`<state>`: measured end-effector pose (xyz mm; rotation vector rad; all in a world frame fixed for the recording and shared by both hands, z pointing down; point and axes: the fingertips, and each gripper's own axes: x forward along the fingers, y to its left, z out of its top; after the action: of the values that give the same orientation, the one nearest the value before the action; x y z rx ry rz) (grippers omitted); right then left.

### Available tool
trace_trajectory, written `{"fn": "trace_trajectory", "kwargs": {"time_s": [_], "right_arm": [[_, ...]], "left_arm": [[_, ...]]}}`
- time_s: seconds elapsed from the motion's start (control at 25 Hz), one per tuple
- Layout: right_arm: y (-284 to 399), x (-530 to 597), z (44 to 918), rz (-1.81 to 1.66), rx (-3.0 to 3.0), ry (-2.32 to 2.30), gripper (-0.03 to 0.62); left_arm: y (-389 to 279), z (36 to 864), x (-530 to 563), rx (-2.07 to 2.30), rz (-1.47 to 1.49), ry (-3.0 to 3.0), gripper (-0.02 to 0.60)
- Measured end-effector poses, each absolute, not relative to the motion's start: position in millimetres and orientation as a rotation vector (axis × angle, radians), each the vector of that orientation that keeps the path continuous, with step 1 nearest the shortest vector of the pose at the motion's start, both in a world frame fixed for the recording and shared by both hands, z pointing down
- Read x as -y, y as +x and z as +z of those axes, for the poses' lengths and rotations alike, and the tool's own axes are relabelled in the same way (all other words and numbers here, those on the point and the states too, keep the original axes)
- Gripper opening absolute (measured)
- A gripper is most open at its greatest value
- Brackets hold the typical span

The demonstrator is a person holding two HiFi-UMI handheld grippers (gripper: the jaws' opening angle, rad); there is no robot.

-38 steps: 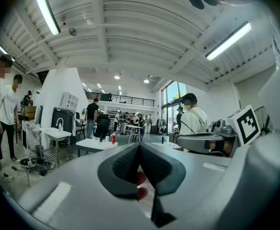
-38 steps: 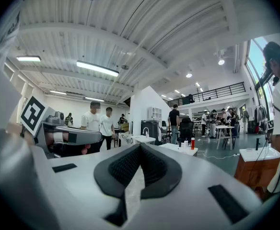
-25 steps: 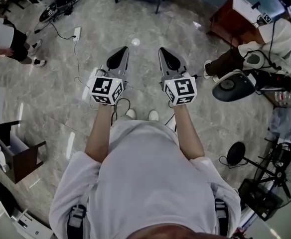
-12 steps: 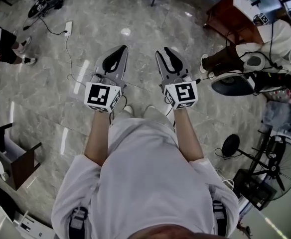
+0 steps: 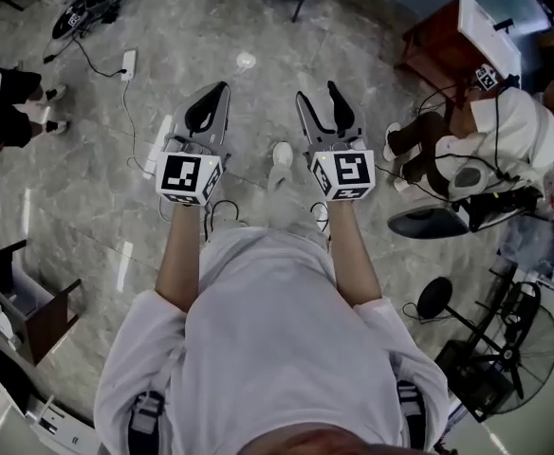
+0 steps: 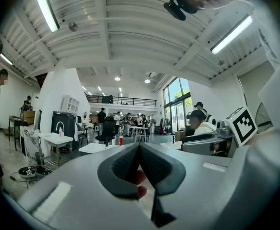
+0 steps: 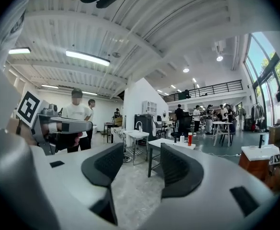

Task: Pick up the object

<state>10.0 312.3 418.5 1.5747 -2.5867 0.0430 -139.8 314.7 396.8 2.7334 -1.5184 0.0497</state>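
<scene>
No object to pick up is near either gripper. In the head view both grippers are held out side by side above the marble floor [image 5: 249, 27]. My left gripper [image 5: 216, 91] is shut, its dark pads meeting at the tips [image 6: 139, 147] with nothing held. My right gripper [image 5: 318, 96] has its jaws opening, with a clear gap between the pads [image 7: 142, 158] and nothing in it. Far ahead in both gripper views stands a white table [image 7: 171, 143] with a red bottle [image 7: 190, 138] on it.
A person sits at the right [image 5: 490, 140] beside a wooden desk [image 5: 438, 41]. A floor fan [image 5: 528, 349] stands at the lower right and a dark open box [image 5: 26, 301] at the lower left. A power strip with cable [image 5: 128, 63] lies ahead left. Several people stand far off.
The right gripper's jaws have parted from shut. Both grippers have shifted slightly forward and up, and the person's foot now shows between them on the floor.
</scene>
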Motion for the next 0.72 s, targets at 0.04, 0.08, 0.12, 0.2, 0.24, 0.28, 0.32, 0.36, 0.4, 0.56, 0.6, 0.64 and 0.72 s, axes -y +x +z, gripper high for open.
{"fn": "trace_trajectory", "kwargs": {"time_s": [0.04,0.08,0.12,0.2,0.24,0.28,0.32,0.36,0.4,0.56,0.6,0.64,0.72], "right_arm": [[19.0,-291.7,420.5,0.049,2.596,1.572,0.228],[28.5,-270.9,422.4,0.057,2.601,1.572,0.240],[38.3,-250.2,424.3,0.067,2.604,1.573,0.246],[55.9,-208.8,428.0,0.087,2.604,1.570,0.265],[63.3,-189.3,429.3,0.094,2.603,1.565,0.273],[69.6,-171.1,430.1,0.099,2.604,1.558,0.276],[75.1,-153.8,430.8,0.104,2.603,1.552,0.276],[80.4,-136.8,431.4,0.109,2.601,1.545,0.276],[85.8,-119.8,432.0,0.115,2.597,1.540,0.276],[108.1,-56.2,436.3,0.139,2.573,1.534,0.275],[112.5,-40.3,439.4,0.147,2.566,1.536,0.275],[116.5,-23.6,443.0,0.155,2.558,1.540,0.275],[123.7,11.9,449.9,0.172,2.537,1.555,0.273]], "left_arm": [[-132.9,396.2,-296.8,1.537,0.054,2.730,-0.002],[-126.0,395.3,-278.9,1.558,0.054,2.722,-0.002],[-118.5,394.6,-261.3,1.574,0.052,2.714,-0.002],[-102.5,395.0,-227.2,1.591,0.047,2.698,-0.002],[-95.1,396.1,-211.4,1.595,0.046,2.688,-0.002],[-88.7,397.5,-196.5,1.599,0.045,2.677,-0.002],[-83.4,399.0,-181.8,1.604,0.045,2.664,-0.001],[-78.9,400.2,-166.7,1.609,0.045,2.651,-0.002],[-74.6,401.4,-151.2,1.613,0.047,2.638,-0.002],[-56.8,406.9,-91.3,1.610,0.065,2.614,-0.002],[-53.7,409.8,-75.4,1.609,0.068,2.610,-0.002],[-51.4,413.3,-58.2,1.609,0.068,2.606,-0.002],[-47.3,419.9,-20.9,1.608,0.069,2.599,-0.002]]}}
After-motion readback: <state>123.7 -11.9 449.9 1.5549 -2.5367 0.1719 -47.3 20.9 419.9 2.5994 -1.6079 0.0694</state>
